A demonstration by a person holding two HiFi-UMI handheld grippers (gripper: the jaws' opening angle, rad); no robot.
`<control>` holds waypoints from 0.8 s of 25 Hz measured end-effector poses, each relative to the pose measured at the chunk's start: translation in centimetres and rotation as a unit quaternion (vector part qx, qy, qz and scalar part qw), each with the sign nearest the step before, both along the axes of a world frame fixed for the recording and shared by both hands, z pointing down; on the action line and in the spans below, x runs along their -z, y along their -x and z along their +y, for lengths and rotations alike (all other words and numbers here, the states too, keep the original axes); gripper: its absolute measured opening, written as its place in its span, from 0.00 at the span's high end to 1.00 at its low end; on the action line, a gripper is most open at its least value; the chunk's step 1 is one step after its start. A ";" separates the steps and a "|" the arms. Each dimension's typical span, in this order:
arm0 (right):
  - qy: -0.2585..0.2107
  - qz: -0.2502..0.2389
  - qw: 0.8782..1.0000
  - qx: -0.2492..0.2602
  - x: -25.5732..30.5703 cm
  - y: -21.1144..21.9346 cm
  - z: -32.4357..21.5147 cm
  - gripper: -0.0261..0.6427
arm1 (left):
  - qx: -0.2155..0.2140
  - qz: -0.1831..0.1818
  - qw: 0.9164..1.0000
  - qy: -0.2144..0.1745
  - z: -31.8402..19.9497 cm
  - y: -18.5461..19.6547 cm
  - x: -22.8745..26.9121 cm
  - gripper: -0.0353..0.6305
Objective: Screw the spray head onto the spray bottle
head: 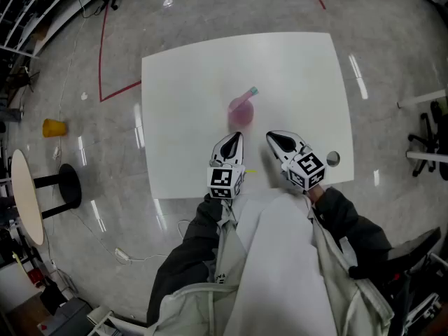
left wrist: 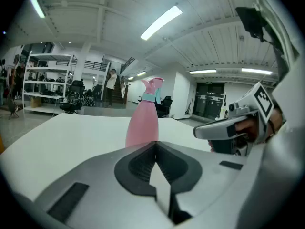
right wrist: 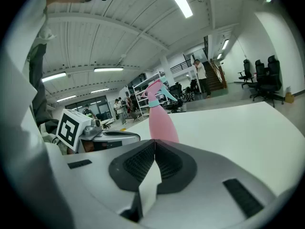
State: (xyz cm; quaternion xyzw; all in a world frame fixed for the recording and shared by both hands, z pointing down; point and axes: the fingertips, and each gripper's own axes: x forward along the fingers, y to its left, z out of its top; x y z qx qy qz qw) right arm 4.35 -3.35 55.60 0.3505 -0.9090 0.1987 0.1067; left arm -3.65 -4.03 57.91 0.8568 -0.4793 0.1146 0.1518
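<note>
A pink spray bottle (head: pixel 241 110) stands upright in the middle of the white table (head: pixel 182 82), with a teal collar and a pink spray head (head: pixel 252 91) on its top. My left gripper (head: pixel 236 138) is shut and empty, just short of the bottle on its near side. My right gripper (head: pixel 271 137) is also shut and empty, to the bottle's near right. In the left gripper view the bottle (left wrist: pixel 142 124) rises straight beyond the closed jaws of the left gripper (left wrist: pixel 156 145), with the right gripper (left wrist: pixel 228 126) beside it. The right gripper view shows the bottle (right wrist: pixel 161 121) past its closed jaws.
A small round grey thing (head: pixel 332 159) lies near the table's right front corner. On the floor to the left are a yellow cup (head: pixel 54 127) and a round side table (head: pixel 28 196). Office chairs (head: pixel 430 142) stand at the right. The person's sleeves reach over the front edge.
</note>
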 end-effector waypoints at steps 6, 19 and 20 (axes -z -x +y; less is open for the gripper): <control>-0.001 0.000 1.000 -0.001 -0.4 0.0 0.0 0.97 | 0.023 -0.047 0.998 -0.016 -2.5 1.3 -0.7 0.71; -0.033 -0.007 0.999 -0.032 1.4 -1.3 -0.7 0.97 | -0.078 -0.107 0.991 0.005 -9.0 -3.2 -4.5 0.32; -0.043 -0.006 0.998 -0.038 1.8 -1.5 -0.8 0.97 | -0.080 -0.109 0.991 0.007 -8.9 -3.3 -4.4 0.32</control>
